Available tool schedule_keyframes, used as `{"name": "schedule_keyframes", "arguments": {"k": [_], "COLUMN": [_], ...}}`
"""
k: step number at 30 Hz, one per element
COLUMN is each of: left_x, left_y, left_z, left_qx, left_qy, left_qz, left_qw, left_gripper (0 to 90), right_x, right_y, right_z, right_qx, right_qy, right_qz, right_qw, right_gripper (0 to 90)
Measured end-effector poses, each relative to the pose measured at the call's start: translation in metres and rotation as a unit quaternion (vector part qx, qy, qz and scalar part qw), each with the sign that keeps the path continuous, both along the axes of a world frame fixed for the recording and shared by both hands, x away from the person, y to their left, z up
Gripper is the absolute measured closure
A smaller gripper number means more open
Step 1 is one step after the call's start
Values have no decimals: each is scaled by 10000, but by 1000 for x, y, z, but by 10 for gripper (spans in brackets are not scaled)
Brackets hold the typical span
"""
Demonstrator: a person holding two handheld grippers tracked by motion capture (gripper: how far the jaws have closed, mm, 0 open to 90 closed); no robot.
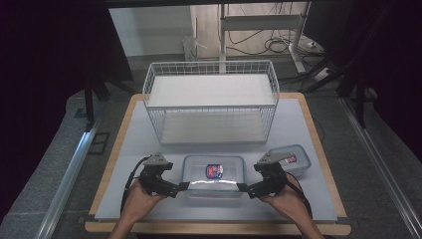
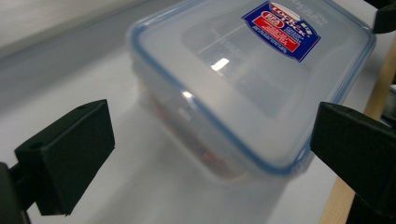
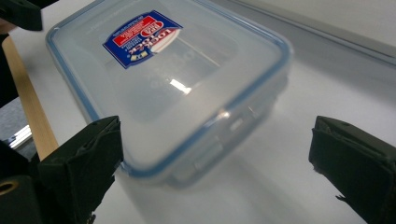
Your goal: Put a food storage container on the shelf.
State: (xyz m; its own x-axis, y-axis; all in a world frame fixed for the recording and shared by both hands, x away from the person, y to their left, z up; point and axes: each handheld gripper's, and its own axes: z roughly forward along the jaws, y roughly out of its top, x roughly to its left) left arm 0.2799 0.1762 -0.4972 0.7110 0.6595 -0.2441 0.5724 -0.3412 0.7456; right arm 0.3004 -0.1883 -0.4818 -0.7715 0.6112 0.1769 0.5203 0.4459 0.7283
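Large container [image 1: 213,174] before wire rack [image 1: 211,102], small container [image 1: 290,158] to its right.

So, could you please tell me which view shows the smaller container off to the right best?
The high view: the smaller container sits whole on the table, right of the large container and just behind the right tongs. Both gripper views look at the large container instead, so they add nothing on the smaller one.
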Motion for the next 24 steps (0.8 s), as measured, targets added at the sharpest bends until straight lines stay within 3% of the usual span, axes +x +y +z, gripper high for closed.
{"name": "schedule_keyframes", "arguments": {"k": [4, 7, 8, 9, 10, 12, 14, 17, 20, 24], "left_x": [12, 18, 20, 20, 19, 21, 24, 20, 11, -6], "left_y": [-15, -20, -19, -19, -19, -18, -17, -19, -21, -14], "left_z": [-7, -9, -10, -10, -10, -14, -17, -14, -7, -2], "left_qx": [12, -133, -143, -143, -151, -313, -443, -374, -95, -158], "left_qy": [283, 440, 471, 471, 514, 773, 906, 825, 574, 226], "left_qz": [-276, -290, -320, -320, -330, -389, -404, -418, -425, -295], "left_qw": [9992, 9985, 9983, 9983, 9980, 9958, 9941, 9950, 9974, 9992], "left_gripper": [0, 0, 0, 0, 0, 0, 0, 20, 40, 160], "right_x": [7, 14, 18, 18, 20, 21, 23, 22, 17, 5], "right_y": [8, 12, 14, 14, 15, 14, 12, 9, 8, 2], "right_z": [-5, -11, -13, -13, -15, -16, -19, -17, -11, -4], "right_qx": [-12, 187, 278, 278, 351, 397, 549, 578, 532, 549], "right_qy": [266, 604, 826, 826, 974, 1050, 1271, 1249, 1057, 757], "right_qz": [73, 105, 137, 137, 141, 155, 181, 155, 190, 145], "right_qw": [9996, 9979, 9961, 9961, 9945, 9936, 9902, 9904, 9928, 9955], "right_gripper": [18, 17, 18, 18, 16, 34, 47, 103, 160, 284]}}
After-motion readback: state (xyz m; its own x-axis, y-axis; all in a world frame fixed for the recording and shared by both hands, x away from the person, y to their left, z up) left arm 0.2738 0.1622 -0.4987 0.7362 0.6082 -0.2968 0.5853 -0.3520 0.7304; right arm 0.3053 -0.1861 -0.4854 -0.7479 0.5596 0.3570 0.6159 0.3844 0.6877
